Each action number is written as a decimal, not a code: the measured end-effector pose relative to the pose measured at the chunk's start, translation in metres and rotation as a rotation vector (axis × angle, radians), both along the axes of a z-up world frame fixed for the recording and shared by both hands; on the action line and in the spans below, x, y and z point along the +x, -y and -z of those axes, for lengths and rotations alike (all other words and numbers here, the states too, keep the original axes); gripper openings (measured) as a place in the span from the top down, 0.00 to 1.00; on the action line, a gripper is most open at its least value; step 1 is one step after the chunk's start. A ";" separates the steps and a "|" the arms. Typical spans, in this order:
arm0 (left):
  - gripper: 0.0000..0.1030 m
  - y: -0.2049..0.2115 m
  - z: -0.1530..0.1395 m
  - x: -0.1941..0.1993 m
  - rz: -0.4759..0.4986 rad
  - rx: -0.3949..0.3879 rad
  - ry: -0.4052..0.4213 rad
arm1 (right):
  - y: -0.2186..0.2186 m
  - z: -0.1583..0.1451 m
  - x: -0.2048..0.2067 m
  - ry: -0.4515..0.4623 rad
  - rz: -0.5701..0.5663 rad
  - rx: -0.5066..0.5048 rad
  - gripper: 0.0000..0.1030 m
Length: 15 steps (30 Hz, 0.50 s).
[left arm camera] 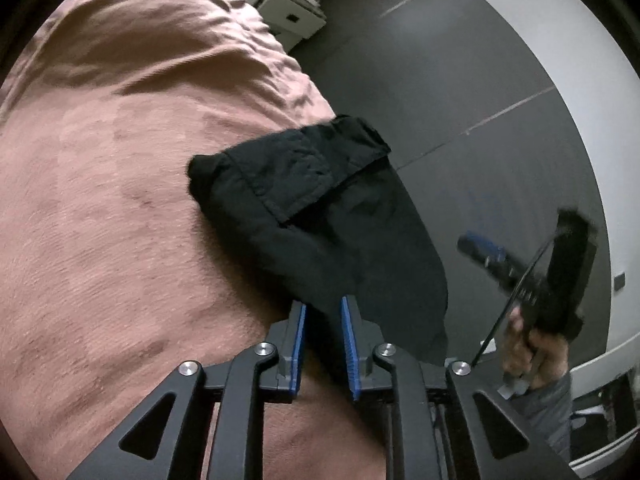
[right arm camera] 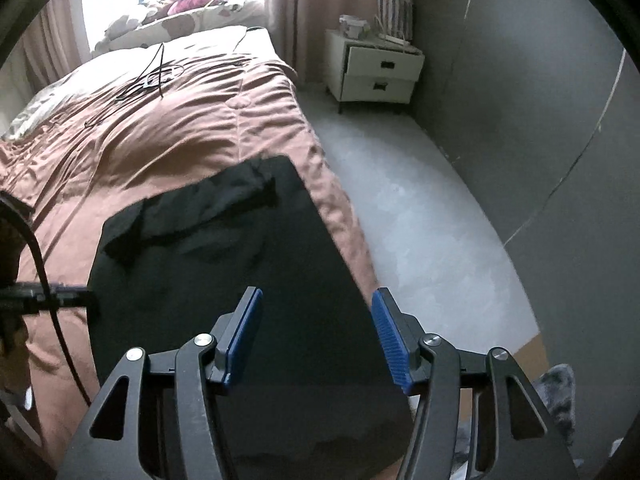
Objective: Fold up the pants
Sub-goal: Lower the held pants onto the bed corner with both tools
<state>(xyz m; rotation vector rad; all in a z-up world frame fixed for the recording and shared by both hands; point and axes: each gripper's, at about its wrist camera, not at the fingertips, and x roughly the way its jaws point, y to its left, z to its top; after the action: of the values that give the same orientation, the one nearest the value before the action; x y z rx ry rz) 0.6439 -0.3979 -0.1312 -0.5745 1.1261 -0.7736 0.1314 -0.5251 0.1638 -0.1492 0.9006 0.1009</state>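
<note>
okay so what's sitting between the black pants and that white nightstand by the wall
Nothing stands there. In the right wrist view, past the black pants comes only wrinkled pink bedspread, then bare grey floor up to the white nightstand.

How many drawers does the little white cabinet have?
2. The cabinet stands on the floor beside the bed: an upper drawer, pulled slightly open, and a lower drawer directly beneath it.
</note>
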 end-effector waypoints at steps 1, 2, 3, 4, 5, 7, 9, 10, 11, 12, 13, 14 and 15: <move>0.67 -0.005 -0.001 -0.002 -0.012 -0.007 0.003 | 0.002 0.004 -0.010 -0.001 0.002 0.005 0.47; 0.49 -0.008 -0.002 -0.004 -0.021 -0.010 0.011 | 0.001 0.007 -0.020 -0.003 0.007 0.007 0.47; 0.40 -0.011 -0.004 -0.005 -0.032 -0.009 0.023 | 0.003 0.010 -0.029 -0.006 0.015 0.016 0.47; 0.31 -0.014 -0.005 -0.005 -0.045 -0.004 0.037 | 0.006 0.013 -0.037 -0.008 0.026 0.026 0.47; 0.31 -0.015 -0.005 -0.002 -0.050 0.000 0.038 | 0.010 0.014 -0.047 -0.006 0.041 0.036 0.47; 0.31 -0.016 -0.001 0.006 -0.056 -0.008 0.014 | 0.013 0.016 -0.071 0.018 0.078 0.052 0.47; 0.35 -0.015 0.001 0.013 -0.065 -0.004 0.005 | 0.019 0.014 -0.094 0.054 0.094 0.074 0.47; 0.38 -0.013 0.002 0.018 -0.068 0.014 0.008 | 0.019 0.013 -0.108 0.071 0.103 0.092 0.47; 0.46 -0.011 0.003 0.022 -0.067 0.027 0.011 | 0.019 0.014 -0.119 0.081 0.112 0.104 0.47; 0.55 -0.009 0.004 0.026 -0.070 0.034 0.007 | 0.017 0.013 -0.133 0.089 0.118 0.126 0.47; 0.58 -0.007 0.006 0.031 -0.077 0.042 0.004 | 0.019 0.016 -0.145 0.092 0.120 0.138 0.47; 0.69 -0.004 0.008 0.035 -0.087 0.068 0.012 | 0.018 0.018 -0.155 0.093 0.121 0.142 0.47; 0.75 -0.002 0.010 0.038 -0.091 0.091 0.015 | 0.021 0.021 -0.162 0.096 0.116 0.142 0.47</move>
<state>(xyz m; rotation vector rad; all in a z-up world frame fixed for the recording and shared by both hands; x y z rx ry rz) 0.6816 -0.3956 -0.1410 -0.5390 1.1077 -0.6442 -0.0304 -0.5458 0.1426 0.0306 0.8014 0.0497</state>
